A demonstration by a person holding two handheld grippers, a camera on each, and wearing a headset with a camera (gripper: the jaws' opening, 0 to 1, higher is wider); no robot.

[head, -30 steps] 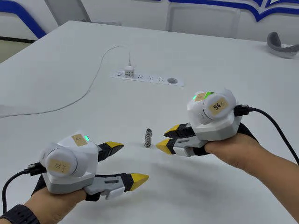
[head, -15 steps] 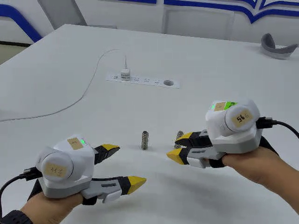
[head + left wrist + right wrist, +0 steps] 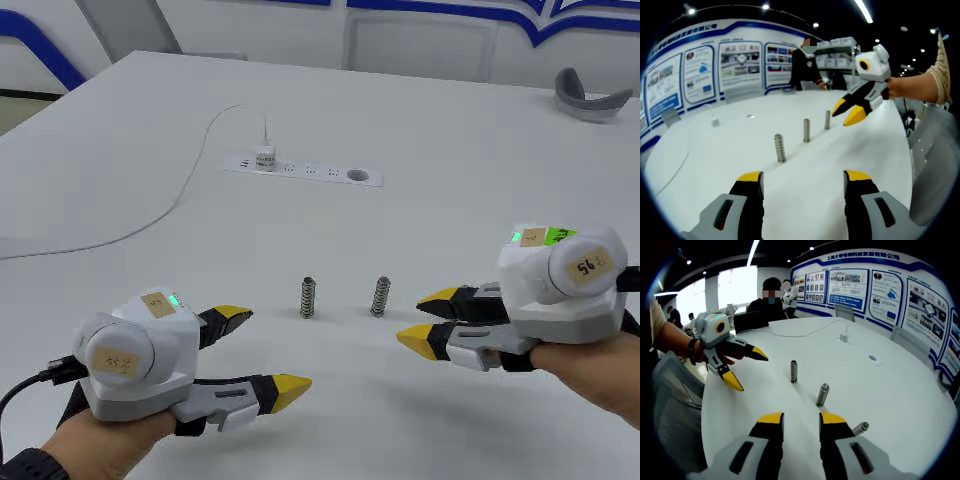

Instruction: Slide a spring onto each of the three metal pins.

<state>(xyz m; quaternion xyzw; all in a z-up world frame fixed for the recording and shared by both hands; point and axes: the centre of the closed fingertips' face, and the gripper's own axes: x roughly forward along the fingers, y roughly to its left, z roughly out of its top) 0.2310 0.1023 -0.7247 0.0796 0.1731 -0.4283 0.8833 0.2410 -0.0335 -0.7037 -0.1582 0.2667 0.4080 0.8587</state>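
- The left gripper (image 3: 270, 348) sits at seven o'clock in the head view, with its jaws wide apart and nothing between them.
- Near the middle of the white table (image 3: 450, 140), the left pin (image 3: 308, 297) and the right pin (image 3: 380, 296) stand upright side by side, each wearing a spring.
- In the left gripper view, a third pin (image 3: 827, 120) continues the row toward one o'clock and also looks coiled.
- The right gripper (image 3: 420, 318) hovers at four o'clock near the right pin, with its jaws slightly apart and holding nothing.

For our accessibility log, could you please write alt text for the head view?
The left spring-clad pin and right spring-clad pin stand upright on a white table between the open left claw and open right claw; a power strip lies beyond.
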